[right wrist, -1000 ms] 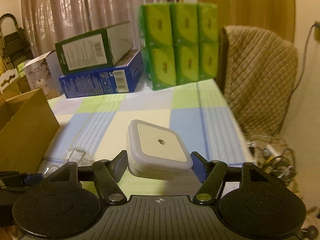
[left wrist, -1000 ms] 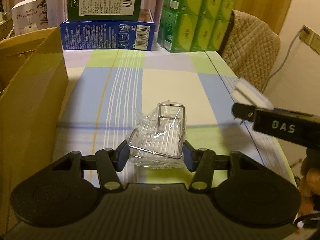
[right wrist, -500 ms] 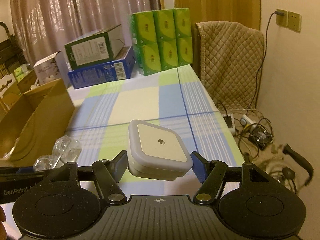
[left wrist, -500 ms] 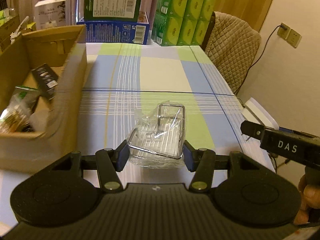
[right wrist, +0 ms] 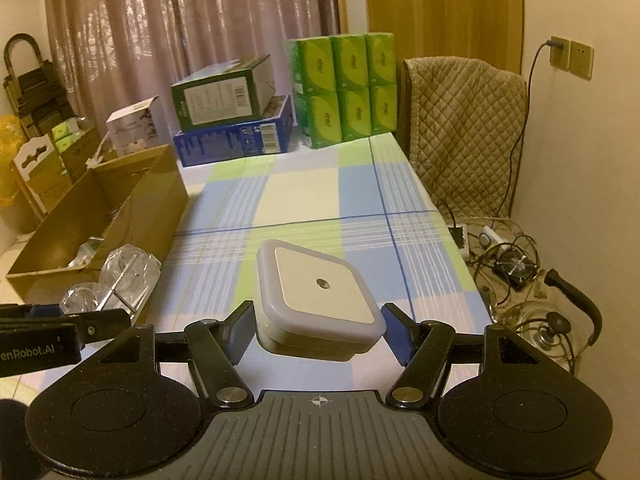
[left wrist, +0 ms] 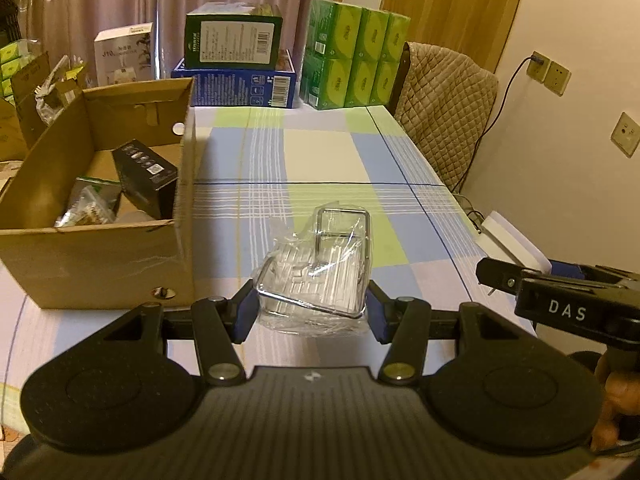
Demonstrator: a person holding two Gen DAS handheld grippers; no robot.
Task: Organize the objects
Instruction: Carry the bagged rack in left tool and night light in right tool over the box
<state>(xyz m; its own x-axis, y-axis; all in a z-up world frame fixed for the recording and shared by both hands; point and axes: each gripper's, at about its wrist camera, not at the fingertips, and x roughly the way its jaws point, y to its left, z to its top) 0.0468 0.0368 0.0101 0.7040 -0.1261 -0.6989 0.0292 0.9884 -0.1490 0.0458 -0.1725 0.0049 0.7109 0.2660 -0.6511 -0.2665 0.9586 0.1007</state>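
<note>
My left gripper (left wrist: 312, 312) is shut on a metal wire rack in clear plastic wrap (left wrist: 320, 264), held in the air above the near end of the checked tablecloth (left wrist: 320, 152). The wrapped wire rack (right wrist: 124, 276) also shows at the left of the right wrist view. My right gripper (right wrist: 318, 328) is shut on a square white night light (right wrist: 316, 300), held above the table's near right side; the night light (left wrist: 514, 244) shows as a white edge in the left wrist view. An open cardboard box (left wrist: 100, 256) stands on the table's left with a black packet (left wrist: 146, 180) inside.
Stacked green and blue boxes (left wrist: 236, 64) and green tissue packs (left wrist: 354, 56) line the table's far end. A chair with a quilted cover (right wrist: 464, 128) stands at the right. Cables and a small fan (right wrist: 516, 268) lie on the floor beside it. A hand (left wrist: 616, 396) holds the right tool.
Both grippers have pulled back and risen, each keeping its object. The cardboard box's inside and more of the room have come into view.
</note>
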